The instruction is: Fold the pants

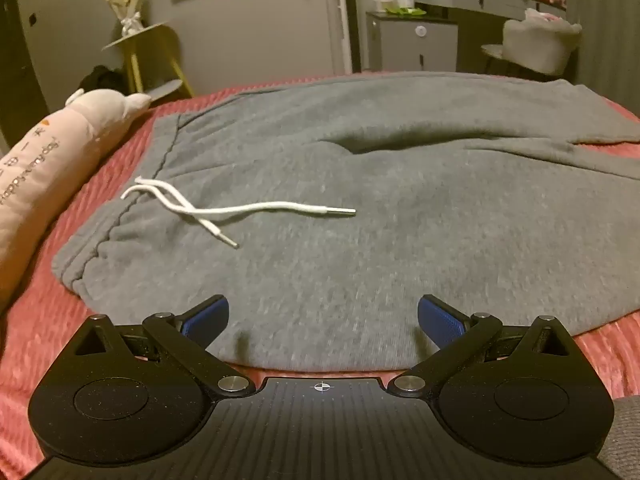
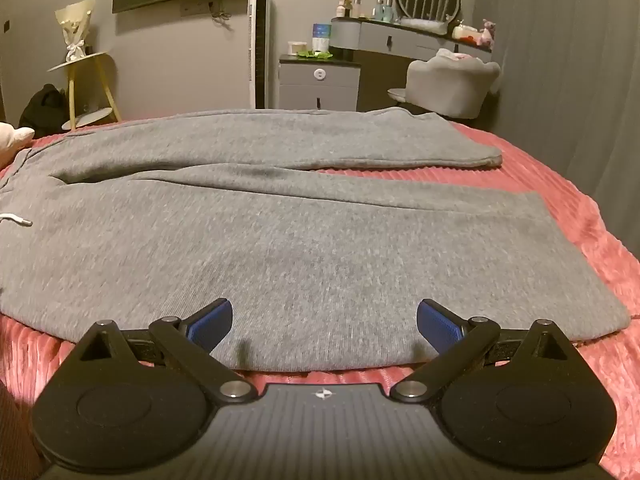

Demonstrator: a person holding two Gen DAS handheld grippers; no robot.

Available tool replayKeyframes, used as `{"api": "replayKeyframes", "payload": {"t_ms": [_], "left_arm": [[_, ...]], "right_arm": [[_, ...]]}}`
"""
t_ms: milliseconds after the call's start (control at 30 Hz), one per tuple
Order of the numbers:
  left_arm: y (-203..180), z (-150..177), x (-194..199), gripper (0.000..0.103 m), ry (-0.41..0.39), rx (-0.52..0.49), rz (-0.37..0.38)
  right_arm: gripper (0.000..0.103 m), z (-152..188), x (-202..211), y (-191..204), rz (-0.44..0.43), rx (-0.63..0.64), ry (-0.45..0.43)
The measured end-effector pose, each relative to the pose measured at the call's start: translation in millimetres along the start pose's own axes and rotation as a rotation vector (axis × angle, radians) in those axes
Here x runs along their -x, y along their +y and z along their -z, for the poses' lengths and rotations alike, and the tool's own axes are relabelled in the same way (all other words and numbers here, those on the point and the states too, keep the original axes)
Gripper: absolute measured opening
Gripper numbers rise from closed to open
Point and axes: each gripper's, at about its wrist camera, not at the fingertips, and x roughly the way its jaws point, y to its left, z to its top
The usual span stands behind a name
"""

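Grey sweatpants (image 1: 340, 208) lie spread flat on a pink ribbed bedspread (image 1: 48, 312), waistband at the left with a white drawstring (image 1: 224, 210) lying loose on the fabric. In the right wrist view the two legs (image 2: 320, 216) run off to the right, the far leg ending in a cuff (image 2: 490, 160). My left gripper (image 1: 323, 320) hovers open over the near edge of the pants by the waist, nothing between its blue pads. My right gripper (image 2: 324, 322) stands open over the near leg's edge, also holding nothing.
A long pink plush pillow (image 1: 44, 176) lies along the bed's left side. Beyond the bed stand a yellow side table (image 2: 86, 84), a grey cabinet (image 2: 320, 84), a dressing table with bottles (image 2: 400, 36) and a pale chair (image 2: 448, 80).
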Motion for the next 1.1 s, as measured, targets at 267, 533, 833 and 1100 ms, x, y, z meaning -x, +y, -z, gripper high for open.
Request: {"api": "replayKeyframes", "payload": {"t_ms": [267, 533, 833, 1100], "left_arm": [[4, 3, 0, 0.103, -0.004, 0.020, 0.028], [8, 2, 0, 0.103, 0.010, 0.046, 0.034], [9, 2, -1, 0.103, 0.013, 0.051, 0.038], [9, 2, 0, 0.103, 0.012, 0.051, 0.035]], "right_arm": [[0.099, 0, 1, -2, -0.004, -0.002, -0.004], [0.099, -1, 1, -8, -0.001, 0.002, 0.000], [0.099, -1, 1, -3, 0.013, -0.017, 0.004], [0.099, -1, -1, -5, 0.012, -0.023, 0.008]]}}
